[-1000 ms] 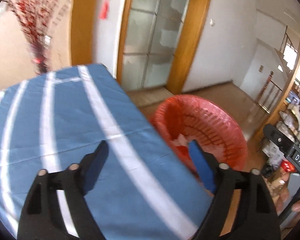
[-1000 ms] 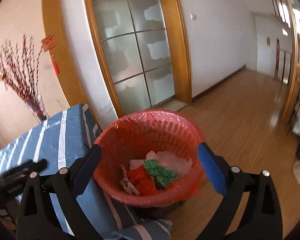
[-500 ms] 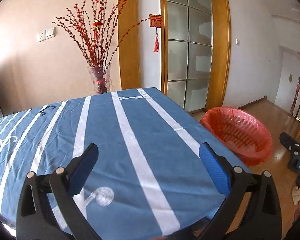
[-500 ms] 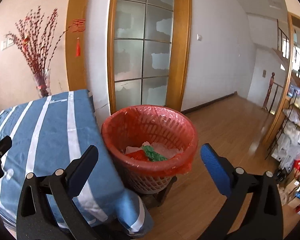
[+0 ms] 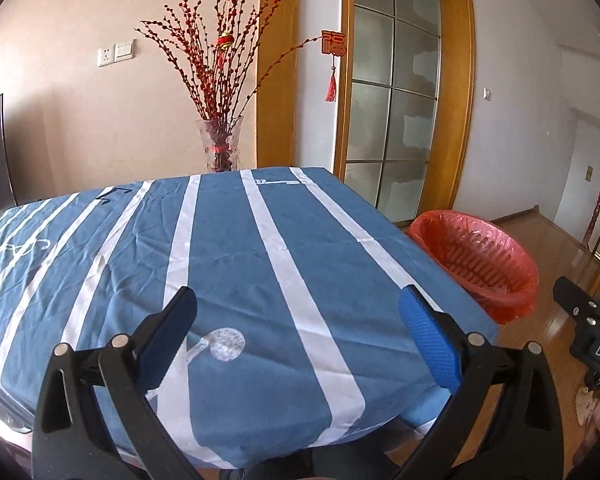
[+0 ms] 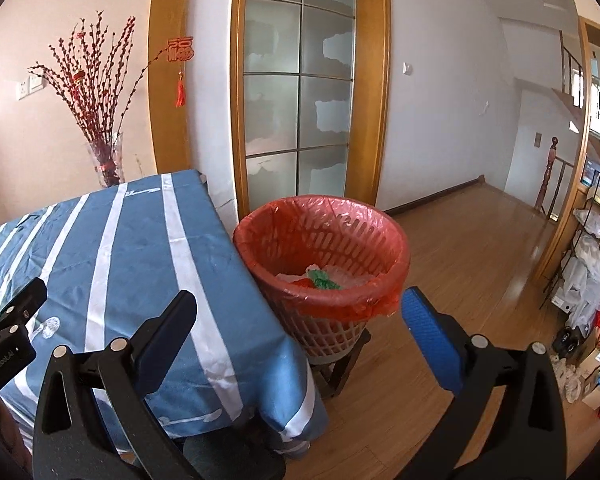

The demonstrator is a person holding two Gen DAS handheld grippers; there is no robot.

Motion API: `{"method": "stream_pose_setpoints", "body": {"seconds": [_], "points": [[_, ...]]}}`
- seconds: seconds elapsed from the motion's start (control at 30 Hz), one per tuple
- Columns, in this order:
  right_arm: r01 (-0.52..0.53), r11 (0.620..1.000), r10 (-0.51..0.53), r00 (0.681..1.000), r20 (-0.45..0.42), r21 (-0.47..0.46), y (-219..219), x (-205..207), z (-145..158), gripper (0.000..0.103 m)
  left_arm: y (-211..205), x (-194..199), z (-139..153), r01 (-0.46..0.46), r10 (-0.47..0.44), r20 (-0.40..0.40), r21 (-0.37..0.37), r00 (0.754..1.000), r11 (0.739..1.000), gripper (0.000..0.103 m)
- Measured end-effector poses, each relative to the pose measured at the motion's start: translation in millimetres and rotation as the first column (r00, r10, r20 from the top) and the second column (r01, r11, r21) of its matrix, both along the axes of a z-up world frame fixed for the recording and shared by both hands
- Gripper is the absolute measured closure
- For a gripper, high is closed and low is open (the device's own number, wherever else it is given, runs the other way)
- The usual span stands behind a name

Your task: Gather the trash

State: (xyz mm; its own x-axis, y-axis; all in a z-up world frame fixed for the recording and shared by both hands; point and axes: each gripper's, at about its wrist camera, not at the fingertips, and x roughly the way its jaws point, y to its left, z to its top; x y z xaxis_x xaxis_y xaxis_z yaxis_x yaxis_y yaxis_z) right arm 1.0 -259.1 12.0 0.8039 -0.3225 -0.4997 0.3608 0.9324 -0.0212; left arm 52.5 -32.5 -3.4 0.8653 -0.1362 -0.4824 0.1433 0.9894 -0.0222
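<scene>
Crumpled trash (image 6: 323, 277) in basket (image 6: 384, 222), right wrist view only

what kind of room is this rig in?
Likely a home dining or living area: a table under a blue striped tablecloth, a vase of red berry branches by the wall, and a red-lined wastebasket on wood flooring.

Table with blue white-striped cloth (image 5: 228, 248). Glass vase of red branches (image 5: 220, 148) behind its far edge. Red tassel charm (image 5: 333, 56) hangs right of vase. Frosted glass door (image 6: 300, 96) right of table. Cluttered wire shelf (image 6: 592, 256) far right of table.
</scene>
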Motion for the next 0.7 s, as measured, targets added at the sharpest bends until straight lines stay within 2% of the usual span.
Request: {"method": "stream_pose_setpoints", "body": {"seconds": [0.7], "points": [[0.007,0.999,-0.006,0.999,-0.035,0.035,-0.8,-14.9,-12.1,0.002,3.9,-14.1,-4.1,-0.012,0.011,-0.014,-0.01,1.0,1.0,0.004]]}}
